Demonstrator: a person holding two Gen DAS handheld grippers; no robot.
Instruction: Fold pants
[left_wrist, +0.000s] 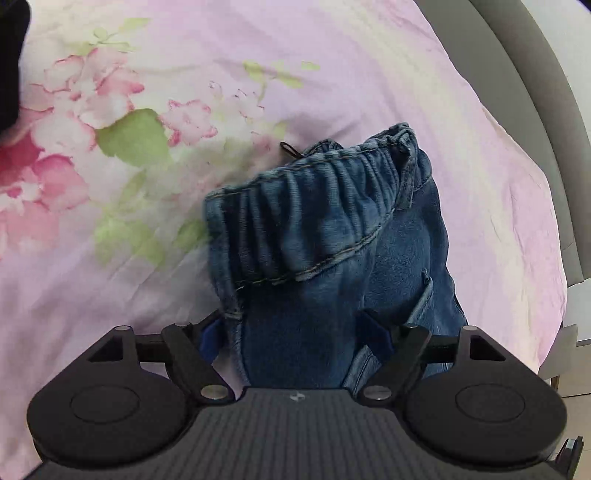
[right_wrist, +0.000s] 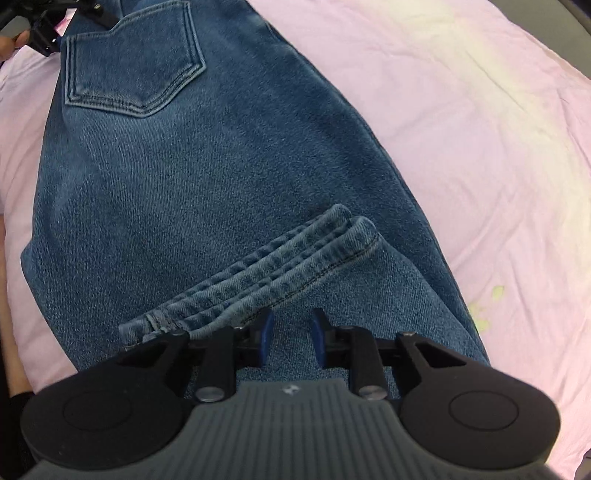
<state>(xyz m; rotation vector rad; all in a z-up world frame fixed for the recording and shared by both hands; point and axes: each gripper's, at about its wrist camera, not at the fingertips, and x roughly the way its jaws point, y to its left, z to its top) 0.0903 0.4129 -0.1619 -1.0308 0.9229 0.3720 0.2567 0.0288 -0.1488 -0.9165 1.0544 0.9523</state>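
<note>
Blue denim pants (right_wrist: 207, 173) lie on a pink floral bedsheet (left_wrist: 147, 110). In the left wrist view my left gripper (left_wrist: 295, 336) has its jaws apart around the bunched waist end of the pants (left_wrist: 317, 221), whose elastic waistband rises in front of it; the fabric fills the gap between the blue pads. In the right wrist view my right gripper (right_wrist: 292, 338) hovers over the pants just behind the folded-over leg hems (right_wrist: 273, 273), its jaws slightly apart with nothing between them. A back pocket (right_wrist: 133, 66) shows at the far end, where the left gripper (right_wrist: 48, 29) is partly visible.
A grey headboard or bed frame (left_wrist: 535, 92) curves along the right edge of the left wrist view. A dark object (left_wrist: 11, 62) sits at the top left. The bedsheet (right_wrist: 461, 147) spreads to the right of the pants.
</note>
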